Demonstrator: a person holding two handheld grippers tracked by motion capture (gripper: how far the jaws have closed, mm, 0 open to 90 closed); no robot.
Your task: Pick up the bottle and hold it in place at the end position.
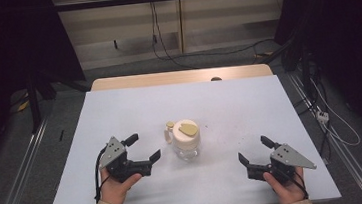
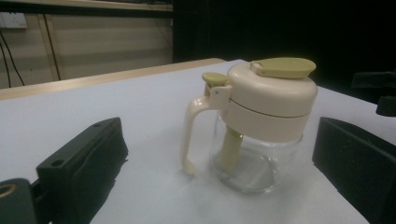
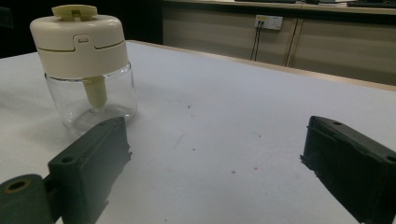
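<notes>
The jar point(image 1: 186, 140) stands upright near the middle of the desk point(image 1: 119, 108). It has a clear glass bottom, a cream lid point(image 2: 273, 95) and a cream handle point(image 2: 192, 135) on its side. The lid is on. A small green flap point(image 2: 283, 67) lies flat on top of the lid. The glass part looks empty, with just a green stick point(image 3: 95, 91) hanging down inside.

The left tongs point(image 1: 143, 147) sit just beside the jar, on the handle side. Their jaws are spread wide and hold nothing. In the left gripper view the jar sits ahead, between the two black jaws, but they do not touch it.

The right tongs point(image 1: 255, 149) are farther off, on the other side of the jar. Their jaws are spread wide too and hold nothing.

I think the job has hardly begun. Nothing is gripped and the jar has not been opened. Grabbing the jar and working the lid or flap seems left to do.
</notes>
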